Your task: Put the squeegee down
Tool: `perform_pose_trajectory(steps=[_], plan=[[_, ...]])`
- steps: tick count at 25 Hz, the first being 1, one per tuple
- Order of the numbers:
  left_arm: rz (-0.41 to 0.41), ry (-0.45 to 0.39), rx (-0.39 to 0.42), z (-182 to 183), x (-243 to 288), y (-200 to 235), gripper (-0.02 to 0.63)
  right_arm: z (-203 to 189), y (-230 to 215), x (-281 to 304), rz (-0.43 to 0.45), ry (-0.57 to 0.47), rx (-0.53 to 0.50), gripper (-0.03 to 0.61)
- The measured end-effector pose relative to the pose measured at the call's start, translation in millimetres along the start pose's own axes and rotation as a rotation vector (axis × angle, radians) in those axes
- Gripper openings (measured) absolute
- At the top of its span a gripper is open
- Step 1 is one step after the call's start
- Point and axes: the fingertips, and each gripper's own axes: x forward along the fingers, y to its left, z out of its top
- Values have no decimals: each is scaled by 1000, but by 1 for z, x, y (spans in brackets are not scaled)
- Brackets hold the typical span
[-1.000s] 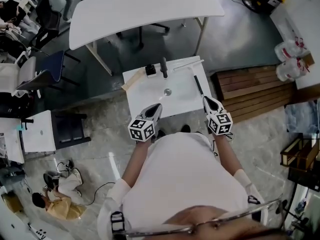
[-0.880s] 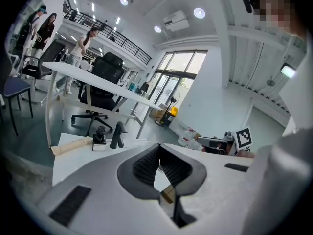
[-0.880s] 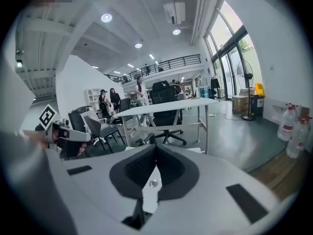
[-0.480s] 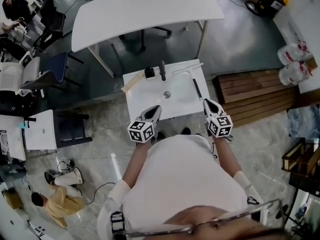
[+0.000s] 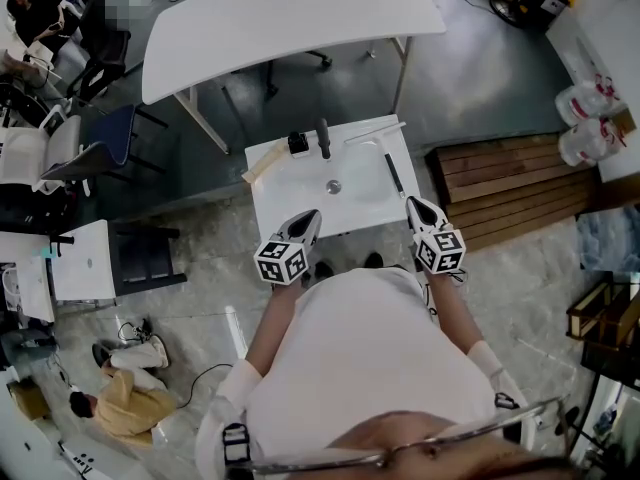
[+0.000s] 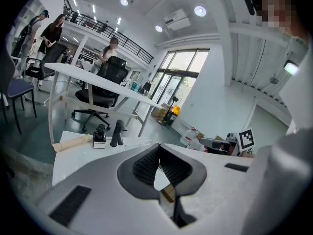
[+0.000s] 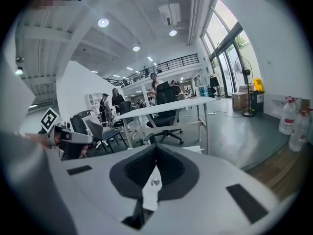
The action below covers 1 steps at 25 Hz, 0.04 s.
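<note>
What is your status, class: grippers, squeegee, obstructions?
Left gripper shut, empty. Right gripper shut, empty. Squeegee lies flat on the white table, ahead of the right gripper, apart from it. Nothing blocking.

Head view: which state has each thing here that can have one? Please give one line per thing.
squeegee: lying flat on the white basin, held by nothing.
left hand-held gripper: shut, empty.
right hand-held gripper: shut, empty.
faucet: upright behind the drain; running water too small to tell.
</note>
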Motion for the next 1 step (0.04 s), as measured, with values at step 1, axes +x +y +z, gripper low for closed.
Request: perform_pose_trajectory(steps=[1], plan=[[1, 0, -1, 0, 0, 0, 5, 0, 0, 0, 1, 0, 0, 5]])
